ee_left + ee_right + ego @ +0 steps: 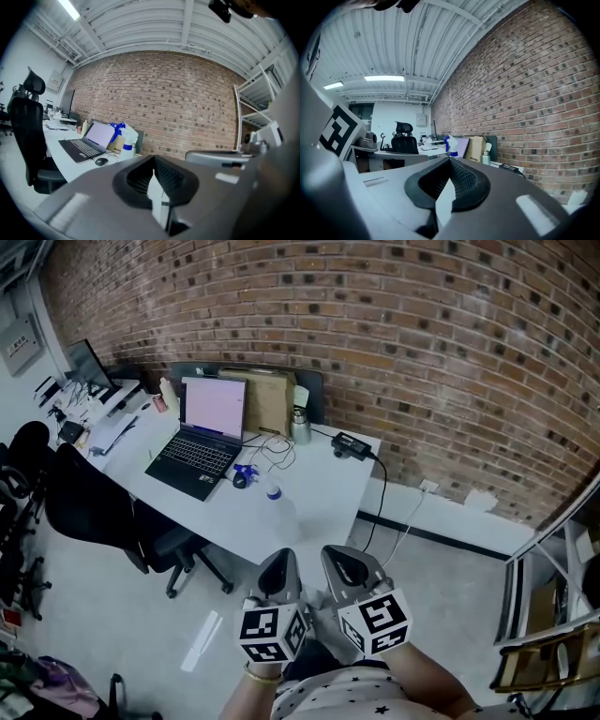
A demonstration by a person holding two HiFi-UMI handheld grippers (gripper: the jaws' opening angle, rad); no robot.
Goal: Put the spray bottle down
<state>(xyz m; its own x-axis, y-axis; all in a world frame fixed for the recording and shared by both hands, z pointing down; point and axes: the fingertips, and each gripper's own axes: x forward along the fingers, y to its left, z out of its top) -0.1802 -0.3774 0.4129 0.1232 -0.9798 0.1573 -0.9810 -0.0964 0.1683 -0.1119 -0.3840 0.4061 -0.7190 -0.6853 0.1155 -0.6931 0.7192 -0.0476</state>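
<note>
A clear spray bottle [273,495] with a blue collar and blue trigger head stands upright on the white table [319,507], right of the laptop; nothing holds it. It also shows as the spray bottle [125,142] in the left gripper view and, small and far off, as the spray bottle [449,142] in the right gripper view. My left gripper [279,565] and right gripper [341,563] hang side by side close to my body, short of the table's near edge. Both point toward the table with jaws together and nothing between them, as the left gripper [155,162] and right gripper [450,165] show close up.
An open laptop [202,439], a dark mouse [240,481], a cardboard box [268,399], a metal flask [300,426] and a power adapter [349,444] with cables share the table. A black office chair [98,512] stands at its left. A metal rack [553,615] is at right.
</note>
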